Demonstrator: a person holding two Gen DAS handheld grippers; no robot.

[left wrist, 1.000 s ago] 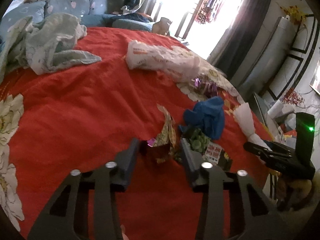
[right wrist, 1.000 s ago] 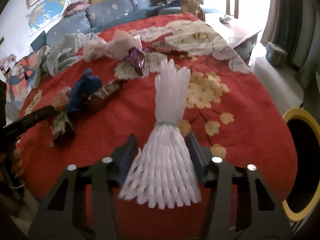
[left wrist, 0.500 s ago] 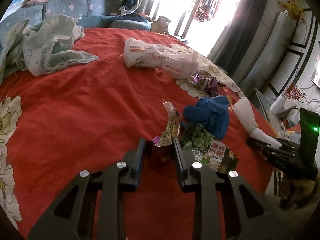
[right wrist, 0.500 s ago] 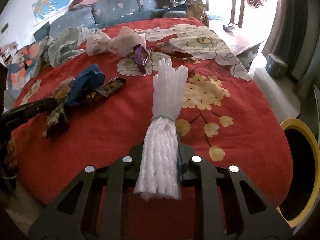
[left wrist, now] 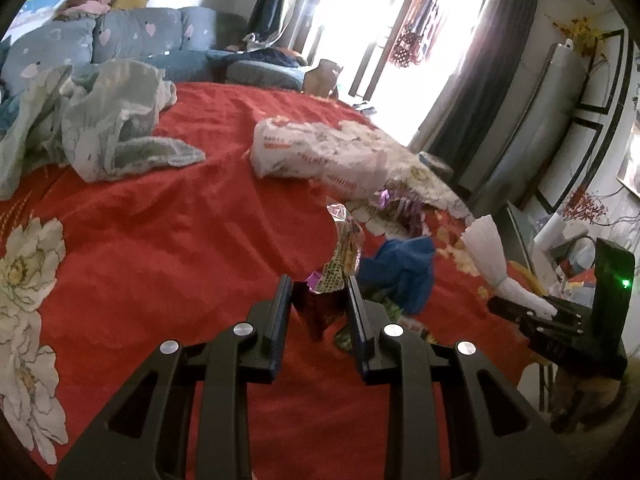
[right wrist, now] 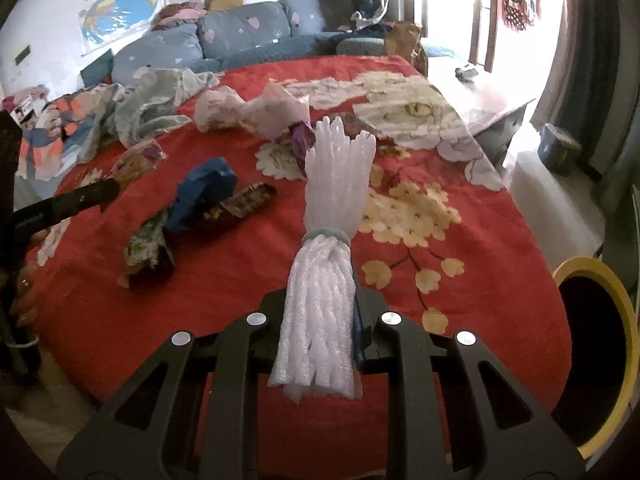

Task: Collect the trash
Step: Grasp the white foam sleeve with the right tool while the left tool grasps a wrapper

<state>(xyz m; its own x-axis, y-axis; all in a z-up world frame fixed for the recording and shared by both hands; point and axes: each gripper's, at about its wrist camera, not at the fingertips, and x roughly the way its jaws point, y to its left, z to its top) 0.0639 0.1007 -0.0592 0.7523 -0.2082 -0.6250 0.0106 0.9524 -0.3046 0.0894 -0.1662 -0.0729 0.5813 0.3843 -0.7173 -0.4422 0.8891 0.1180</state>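
Between your left gripper's [left wrist: 318,300] fingers sits a crinkled snack wrapper [left wrist: 340,264], pinched above the red bedspread [left wrist: 180,240]. Your right gripper [right wrist: 320,312] clamps a white foam net sleeve [right wrist: 324,280]; beside it, a yellow-rimmed bin [right wrist: 624,312].

A red floral bedspread [right wrist: 500,240] covers the bed. Beyond its far edge stands a blue sofa [right wrist: 240,36], with world maps [right wrist: 120,12] on the wall. Bright daylight floods through a balcony door [left wrist: 372,32] flanked by dark curtains [left wrist: 476,80].
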